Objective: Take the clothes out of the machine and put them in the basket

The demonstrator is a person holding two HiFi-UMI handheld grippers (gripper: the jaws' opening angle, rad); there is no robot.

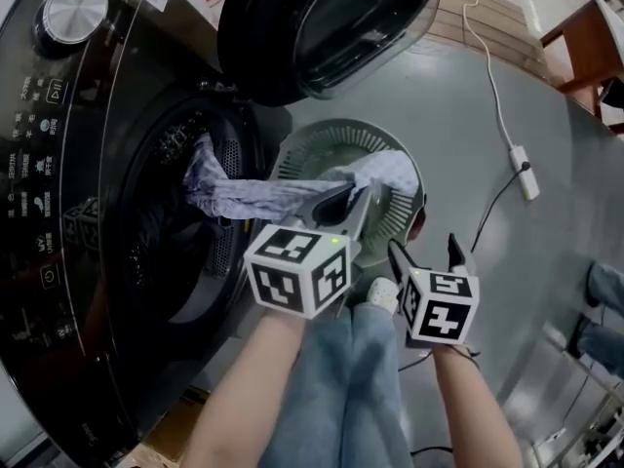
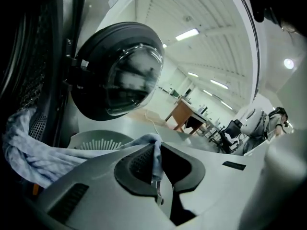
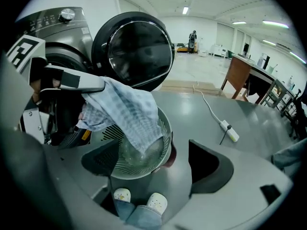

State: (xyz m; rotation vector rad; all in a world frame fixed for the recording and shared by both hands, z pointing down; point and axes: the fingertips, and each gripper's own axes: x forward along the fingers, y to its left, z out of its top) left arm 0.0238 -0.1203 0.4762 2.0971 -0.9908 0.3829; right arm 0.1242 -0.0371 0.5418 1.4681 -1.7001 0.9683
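Legs and shoes: the person's jeans (image 1: 351,388) and pale shoes (image 3: 156,202) stand right at the basket's near edge.
Right gripper: the right gripper (image 1: 427,256) is held low beside the left one. Seen along its own jaws (image 3: 156,162), they are spread wide with nothing between them, aimed down at the basket.
Left gripper: and here's the action, the left gripper (image 1: 359,201) is clamped tight. Its own view shows the jaws (image 2: 156,164) pinched together on a fold of fabric.
Garment: a blue-and-white checked garment (image 1: 263,198) is stretched like a rope. One end sits inside the drum and the middle spans the gap. The gripped end drapes down (image 3: 129,109) into the basket's bowl. Whether it touches the bottom, I can't tell.
Basket: a round pale green slotted laundry basket (image 1: 322,139) sits on the floor just in front of the machine, under the open door. No other clothing shows inside it.
Washing machine: a dark front-loader with its drum opening (image 1: 166,222) gaping, the round glass door (image 1: 322,27) swung wide, and a silver dial (image 1: 73,8) on top.
Floor beyond: a white power strip (image 1: 522,169) lies on its cable on the grey floor, well apart from the basket.
Far back: a wooden desk (image 3: 240,73) stands under the ceiling strip lights.
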